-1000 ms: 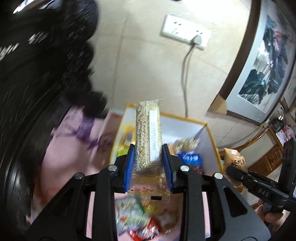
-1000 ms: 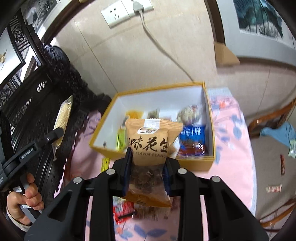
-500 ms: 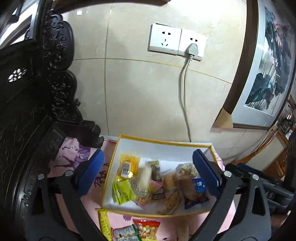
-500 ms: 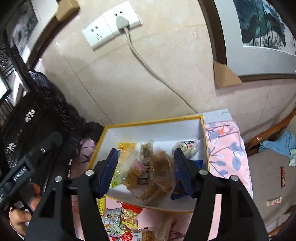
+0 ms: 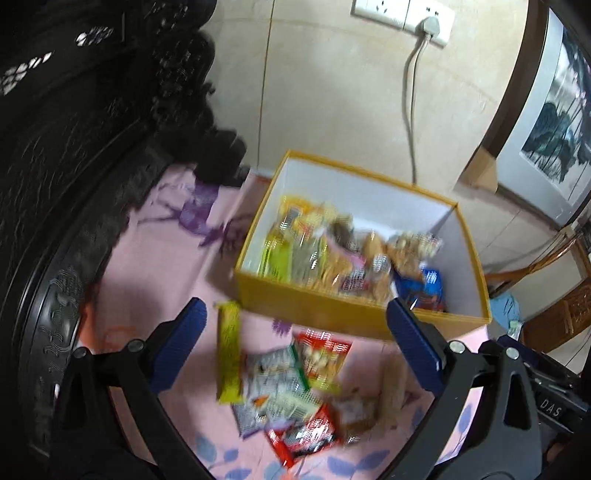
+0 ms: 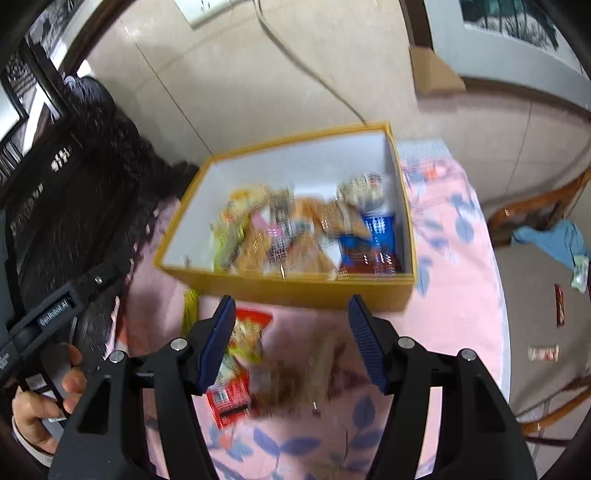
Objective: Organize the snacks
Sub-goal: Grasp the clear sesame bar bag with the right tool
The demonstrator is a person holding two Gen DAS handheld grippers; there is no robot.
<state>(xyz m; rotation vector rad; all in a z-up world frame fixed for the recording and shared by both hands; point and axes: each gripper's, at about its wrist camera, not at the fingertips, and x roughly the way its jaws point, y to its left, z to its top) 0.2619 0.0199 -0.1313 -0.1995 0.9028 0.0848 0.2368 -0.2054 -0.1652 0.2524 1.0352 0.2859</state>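
- A beige tiled wall point(image 5: 332, 110) is standing behind a table draped in a pink floral cloth point(image 5: 155, 266), with dark carved furniture point(image 5: 74, 129) rising along its left side.
- A yellow box point(image 5: 332, 314) with a white inside is sitting on the cloth near the wall, and it is holding a jumble of wrapped snacks point(image 5: 332, 258), a blue packet point(image 6: 373, 240) lying at their right end.
- More loose packets point(image 5: 295, 391) are lying on the cloth just in front of the box; a long yellow-green bar point(image 5: 229, 354) is resting at their left, a red packet point(image 6: 251, 332) near the middle.
- Both views are smeared by motion, so the brownish packet point(image 6: 295, 376) among the loose ones is probably a peanut bag, though its print is unreadable.
- The left gripper point(image 5: 295, 354) is hanging over the loose pile with its jaws spread very wide and nothing gripped between them.
- The right gripper point(image 6: 291, 343) is hovering over the same pile, jaws partly apart and gripping nothing.
- A hand point(image 6: 40, 398) is gripping the left tool's handle at the lower left of the right wrist view.
- A white cord point(image 5: 410, 110) is running down the wall from a socket point(image 5: 402, 14) toward the box.
- A framed painting point(image 5: 554, 129) is hanging at the right, and wooden chairs point(image 6: 535, 214) are standing beyond the table.
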